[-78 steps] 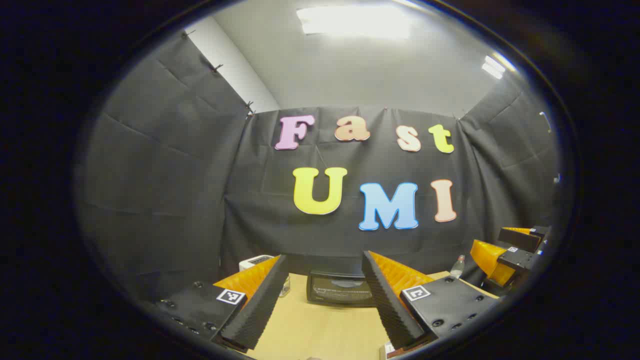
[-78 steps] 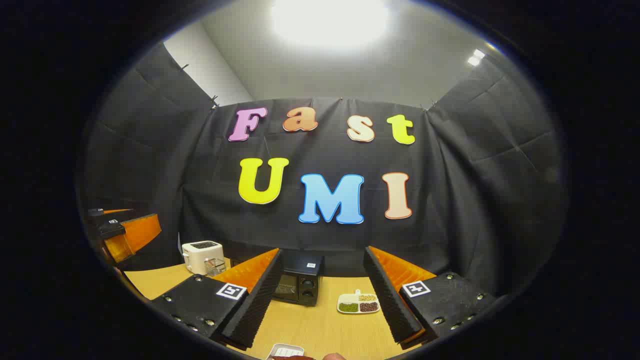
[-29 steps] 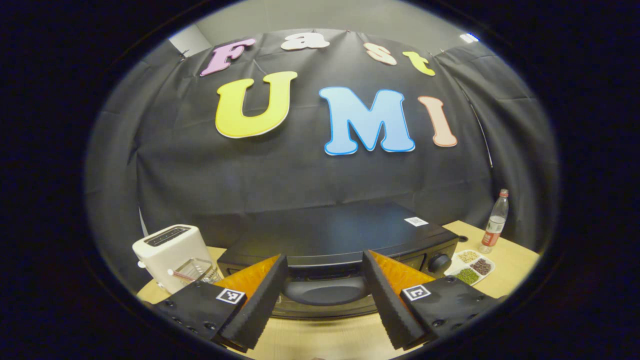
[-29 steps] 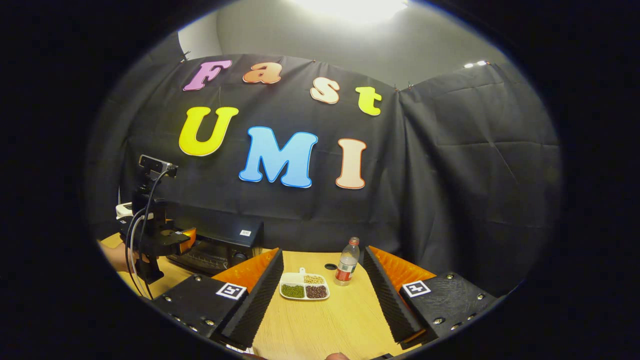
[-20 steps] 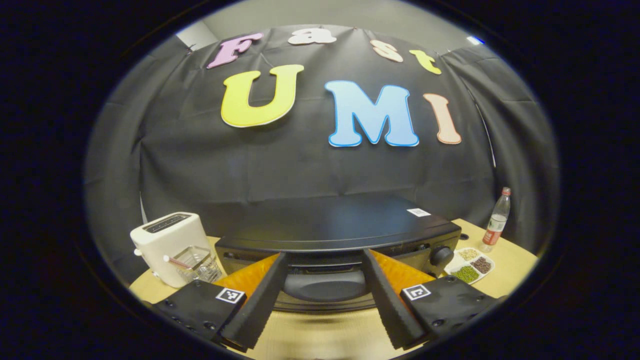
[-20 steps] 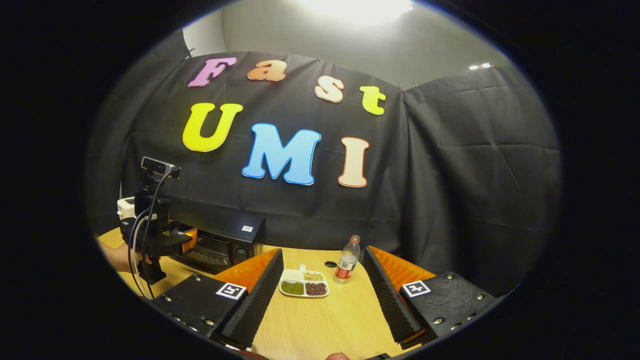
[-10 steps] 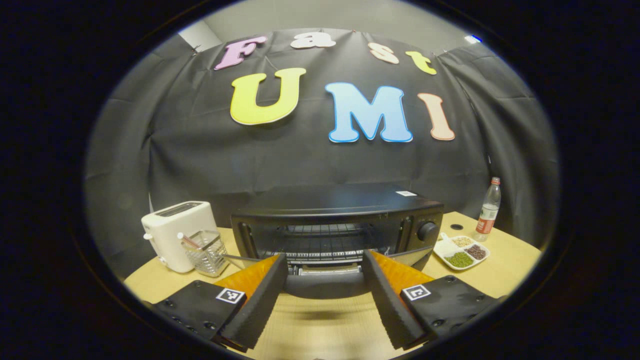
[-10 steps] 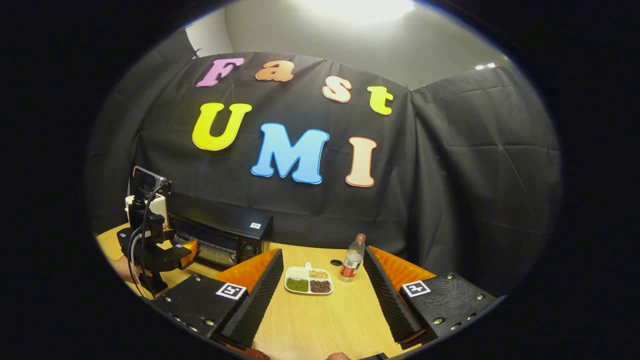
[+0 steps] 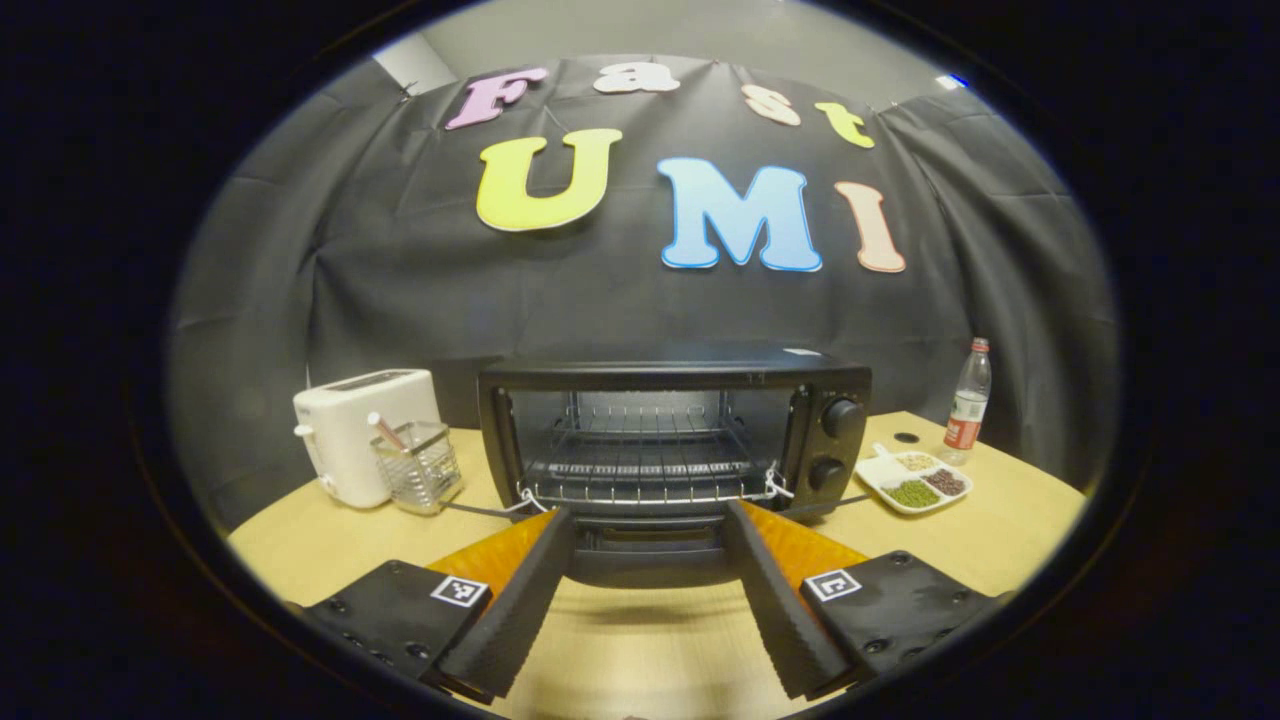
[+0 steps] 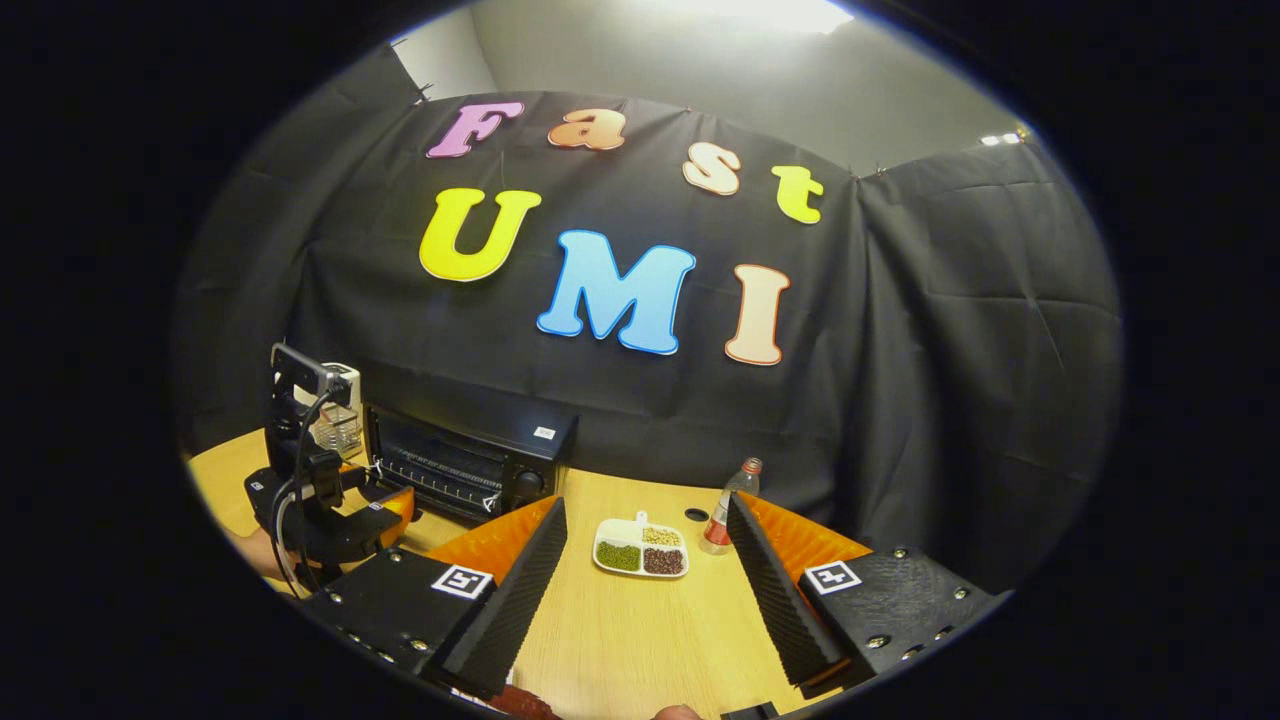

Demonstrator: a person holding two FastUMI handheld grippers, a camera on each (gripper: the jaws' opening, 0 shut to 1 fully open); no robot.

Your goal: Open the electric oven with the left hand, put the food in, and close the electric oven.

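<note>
Toaster (image 9: pixel 362 430) left of oven (image 9: pixel 672 425); dish (image 9: pixel 917 483), bottle (image 9: pixel 968 398) right.

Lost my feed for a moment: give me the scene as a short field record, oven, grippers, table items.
oven: door down, wire rack bare
oven door: lowered, between the left gripper fingers
left gripper: open
right gripper: open, holding nothing, over the table
divided dish: on table, right of oven
bottle: upright beside dish
toaster: left of oven
</note>
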